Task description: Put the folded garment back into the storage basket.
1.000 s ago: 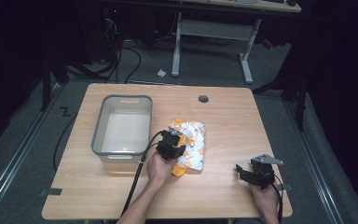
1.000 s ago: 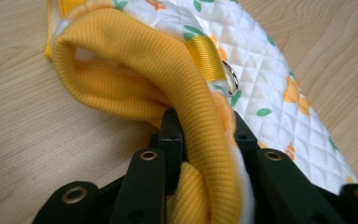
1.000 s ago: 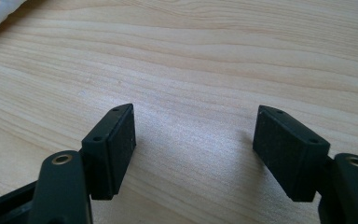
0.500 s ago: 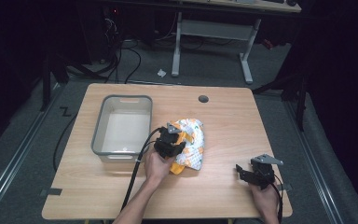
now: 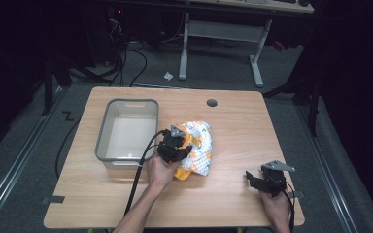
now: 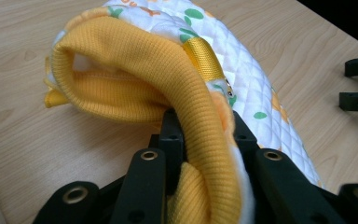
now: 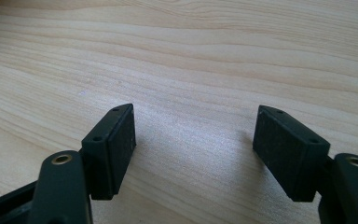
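The room around my station is dark, with cables trailing over a grey floor and the white legs of another desk (image 5: 221,46) behind; the only lit surface is the light wooden table (image 5: 233,121), which has a small round cable hole (image 5: 211,103) near its far edge.

On the table's left half I see a clear plastic bin (image 5: 126,130) with a pale bottom and nothing visible inside it. Just to its right lies the quilted garment (image 5: 196,153), white with orange and green prints and a ribbed yellow trim. It sits bunched near the middle of the table, beside the bin and not in it.

My left gripper (image 5: 175,145) is over the near left edge of that garment, its cable running back toward me along the forearm. In the left gripper view I see the jaws clamped on the yellow ribbed trim (image 6: 200,140), a thick fold of it squeezed between the pads, with the quilted part (image 6: 256,93) draped away to the right and partly raised off the wood.

My right gripper (image 5: 267,180) rests low at the near right of the table, well apart from the garment. In the right gripper view its jaws stand wide apart, with bare wood grain between the two pads (image 7: 114,144).
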Demonstrator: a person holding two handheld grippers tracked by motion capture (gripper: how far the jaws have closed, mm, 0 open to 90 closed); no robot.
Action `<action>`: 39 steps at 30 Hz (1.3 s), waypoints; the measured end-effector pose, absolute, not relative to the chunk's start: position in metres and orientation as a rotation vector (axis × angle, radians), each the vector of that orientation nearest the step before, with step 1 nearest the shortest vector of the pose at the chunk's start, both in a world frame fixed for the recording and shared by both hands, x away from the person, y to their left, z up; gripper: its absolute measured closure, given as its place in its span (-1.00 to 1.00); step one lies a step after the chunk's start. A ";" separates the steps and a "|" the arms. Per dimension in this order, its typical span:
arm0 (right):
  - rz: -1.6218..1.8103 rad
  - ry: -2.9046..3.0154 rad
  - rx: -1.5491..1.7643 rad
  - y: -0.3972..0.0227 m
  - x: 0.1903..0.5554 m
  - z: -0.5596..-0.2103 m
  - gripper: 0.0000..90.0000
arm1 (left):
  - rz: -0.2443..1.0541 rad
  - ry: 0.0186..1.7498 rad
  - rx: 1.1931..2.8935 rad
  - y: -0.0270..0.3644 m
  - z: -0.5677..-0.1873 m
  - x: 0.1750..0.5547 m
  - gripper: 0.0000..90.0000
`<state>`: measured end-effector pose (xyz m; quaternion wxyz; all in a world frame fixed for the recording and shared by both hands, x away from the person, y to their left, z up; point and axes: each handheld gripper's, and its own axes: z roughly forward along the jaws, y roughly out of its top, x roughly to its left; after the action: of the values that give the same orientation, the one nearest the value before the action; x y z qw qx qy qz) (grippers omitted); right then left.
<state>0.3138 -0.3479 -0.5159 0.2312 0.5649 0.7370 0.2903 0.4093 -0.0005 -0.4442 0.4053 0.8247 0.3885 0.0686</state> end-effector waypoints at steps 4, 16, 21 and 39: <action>0.799 2.026 1.553 -0.348 0.314 -0.516 -0.33 | 0.177 0.974 2.071 0.004 -0.439 0.408 0.64; 0.799 2.026 1.553 -0.348 0.314 -0.516 -0.33 | 0.155 0.975 2.024 0.020 -0.426 0.408 0.63; 0.801 2.026 1.550 -0.348 0.314 -0.516 -0.33 | 0.159 0.968 2.016 0.023 -0.419 0.408 0.64; 0.800 2.026 1.550 -0.348 0.314 -0.516 -0.33 | 0.174 0.979 1.981 0.044 -0.404 0.410 0.63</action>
<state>0.3139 -0.3480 -0.5160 0.2318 0.5639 0.7372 0.2912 0.4095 0.0442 -0.4045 0.4460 0.7999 0.3954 0.0701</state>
